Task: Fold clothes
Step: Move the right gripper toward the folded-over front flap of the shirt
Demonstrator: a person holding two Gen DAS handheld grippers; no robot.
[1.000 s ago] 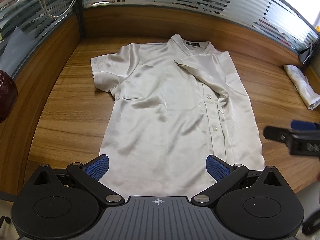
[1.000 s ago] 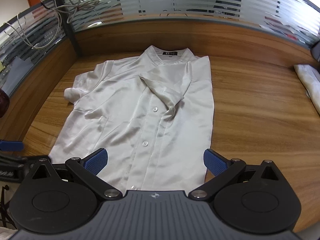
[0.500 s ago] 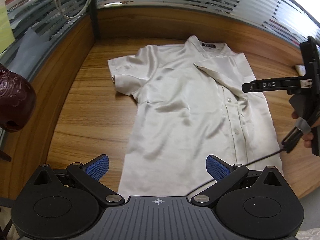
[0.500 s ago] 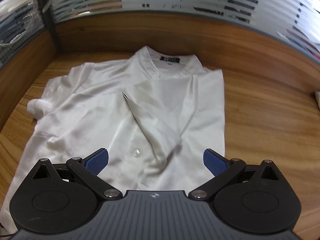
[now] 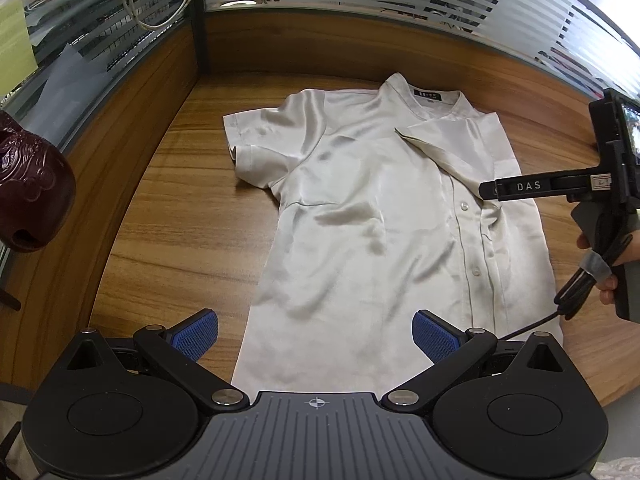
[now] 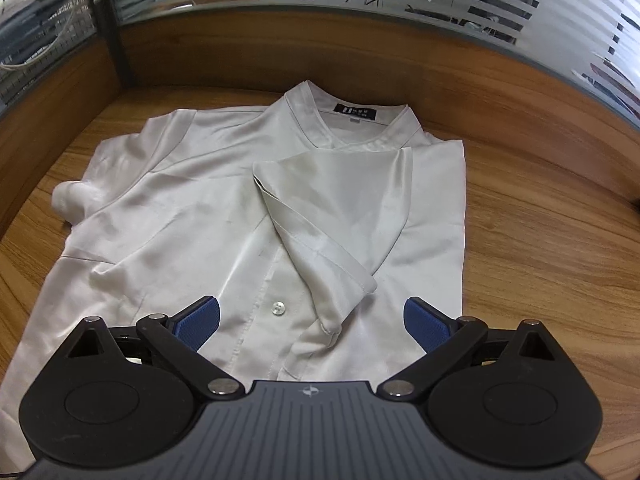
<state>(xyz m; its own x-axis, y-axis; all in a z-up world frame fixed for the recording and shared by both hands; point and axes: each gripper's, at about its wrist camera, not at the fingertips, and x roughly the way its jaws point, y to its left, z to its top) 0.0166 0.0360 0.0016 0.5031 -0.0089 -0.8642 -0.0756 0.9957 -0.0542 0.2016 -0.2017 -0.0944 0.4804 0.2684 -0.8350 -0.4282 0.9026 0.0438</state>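
Shirt (image 5: 376, 216) lay face up on the table (image 5: 176, 216), collar at the far edge, one sleeve (image 6: 320, 232) folded in across the button placket and the other sleeve (image 5: 256, 148) spread flat. We held the right gripper (image 6: 312, 320) wide open and empty just above the folded cuff, and the left gripper (image 5: 316, 334) equally open over the hem. For the spread sleeve, we judged a pinch at the cuff edge best, taking one layer only.
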